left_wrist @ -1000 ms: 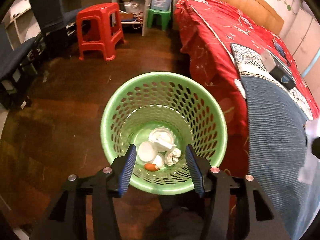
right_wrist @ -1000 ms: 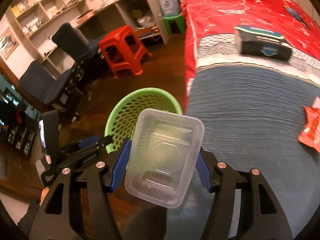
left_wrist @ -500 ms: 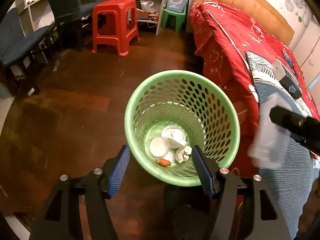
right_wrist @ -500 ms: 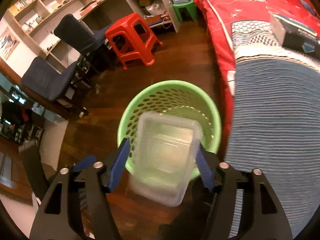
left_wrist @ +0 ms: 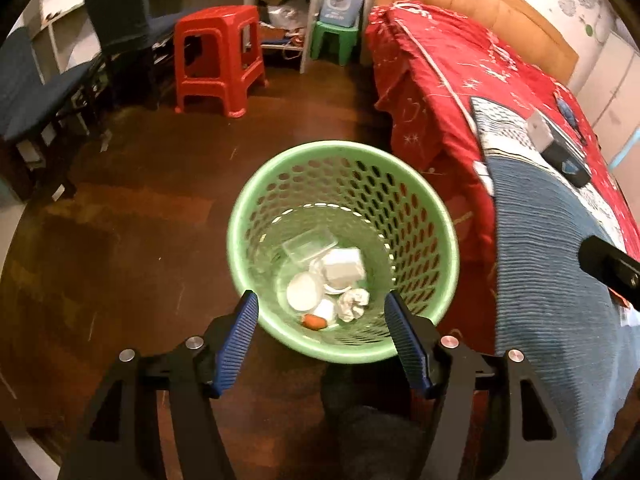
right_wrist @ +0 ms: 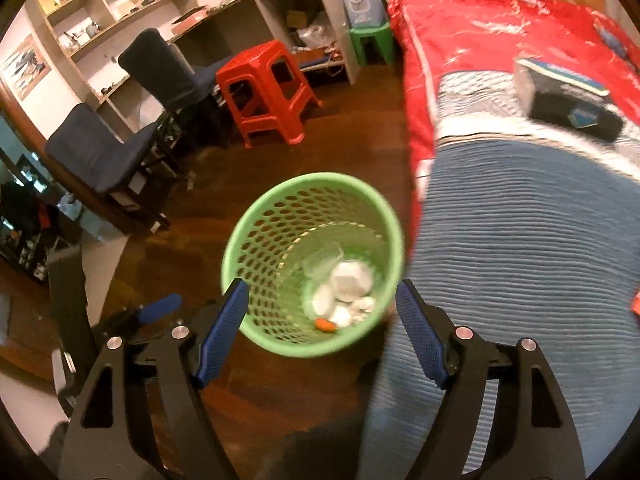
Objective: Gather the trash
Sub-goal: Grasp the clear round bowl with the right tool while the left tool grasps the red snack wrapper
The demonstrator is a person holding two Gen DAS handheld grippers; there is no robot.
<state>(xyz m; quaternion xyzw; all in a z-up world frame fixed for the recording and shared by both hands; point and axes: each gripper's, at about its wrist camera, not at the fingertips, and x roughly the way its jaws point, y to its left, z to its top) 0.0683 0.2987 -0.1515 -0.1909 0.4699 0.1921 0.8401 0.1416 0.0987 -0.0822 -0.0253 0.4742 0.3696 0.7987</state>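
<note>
Clear plastic container (left_wrist: 309, 246) now sits in the green laundry-style basket (left_wrist: 256, 216), dropped as the right gripper (right_wrist: 322, 332) just opened wide and empty; left gripper (left_wrist: 322, 338) also gapes empty, so both can grab more.

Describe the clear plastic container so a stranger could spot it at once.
Find the red-covered bed; on the dark wood floor beside it stands a green perforated wastebasket. At its bottom, on the far side of the pile, lies the clear plastic container. It is the only see-through, rectangular piece; the trash next to it is white and opaque, apart from a small orange scrap.
</note>
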